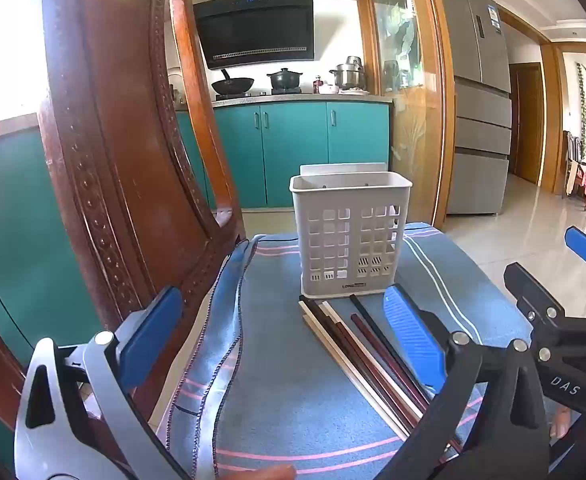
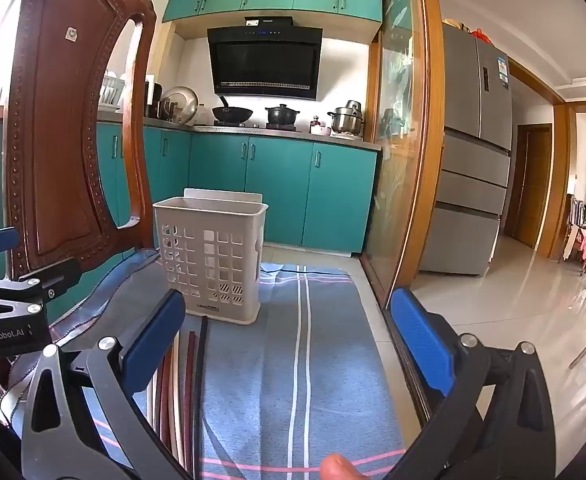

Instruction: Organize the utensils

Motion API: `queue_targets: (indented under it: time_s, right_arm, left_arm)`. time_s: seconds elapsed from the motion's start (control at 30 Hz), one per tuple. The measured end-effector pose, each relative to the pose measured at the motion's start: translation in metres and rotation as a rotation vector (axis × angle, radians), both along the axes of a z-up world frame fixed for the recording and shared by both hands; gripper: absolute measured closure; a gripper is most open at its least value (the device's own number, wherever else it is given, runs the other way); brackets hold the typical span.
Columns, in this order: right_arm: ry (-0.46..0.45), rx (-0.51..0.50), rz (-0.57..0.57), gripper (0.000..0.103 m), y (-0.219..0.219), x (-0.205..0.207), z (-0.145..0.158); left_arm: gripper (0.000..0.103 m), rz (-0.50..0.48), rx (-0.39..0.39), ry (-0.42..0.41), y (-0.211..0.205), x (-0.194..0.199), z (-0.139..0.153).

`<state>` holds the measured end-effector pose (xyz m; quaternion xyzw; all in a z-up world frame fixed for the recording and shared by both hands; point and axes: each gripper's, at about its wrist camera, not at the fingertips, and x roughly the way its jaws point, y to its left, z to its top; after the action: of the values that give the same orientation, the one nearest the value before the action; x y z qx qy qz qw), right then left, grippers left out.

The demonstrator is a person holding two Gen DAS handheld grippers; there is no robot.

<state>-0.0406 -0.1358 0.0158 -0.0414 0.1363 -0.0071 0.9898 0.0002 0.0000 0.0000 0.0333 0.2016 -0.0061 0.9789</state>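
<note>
A white perforated utensil holder (image 1: pixel 347 236) (image 2: pixel 213 260) stands upright and empty on a blue striped cloth (image 1: pixel 293 380) (image 2: pixel 313 360). Several chopsticks (image 1: pixel 367 356) (image 2: pixel 191 380), dark, red-brown and cream, lie side by side on the cloth in front of the holder. My left gripper (image 1: pixel 281 340) hangs open just above the cloth, with the chopsticks near its right finger. My right gripper (image 2: pixel 289 344) is also open, with nothing between its blue pads; the chopsticks lie under its left finger. The right gripper's body (image 1: pixel 553 320) shows at the right of the left wrist view.
A carved wooden chair back (image 1: pixel 125 160) (image 2: pixel 73 140) rises close on the left beside the cloth. Behind are teal kitchen cabinets (image 2: pixel 285 184), a stove with pots, a glass sliding door (image 2: pixel 405 140) and a grey fridge (image 2: pixel 473 160). Tiled floor lies to the right.
</note>
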Motion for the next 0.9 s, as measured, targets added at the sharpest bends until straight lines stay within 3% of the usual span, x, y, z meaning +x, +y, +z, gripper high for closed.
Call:
queue_targets:
  time_s: [0.9]
  right_arm:
    - [-0.015,0.011,0.001,0.003,0.000,-0.004,-0.001]
  left_arm:
    - [0.003,-0.002,0.002,-0.005,-0.002,0.001,0.001]
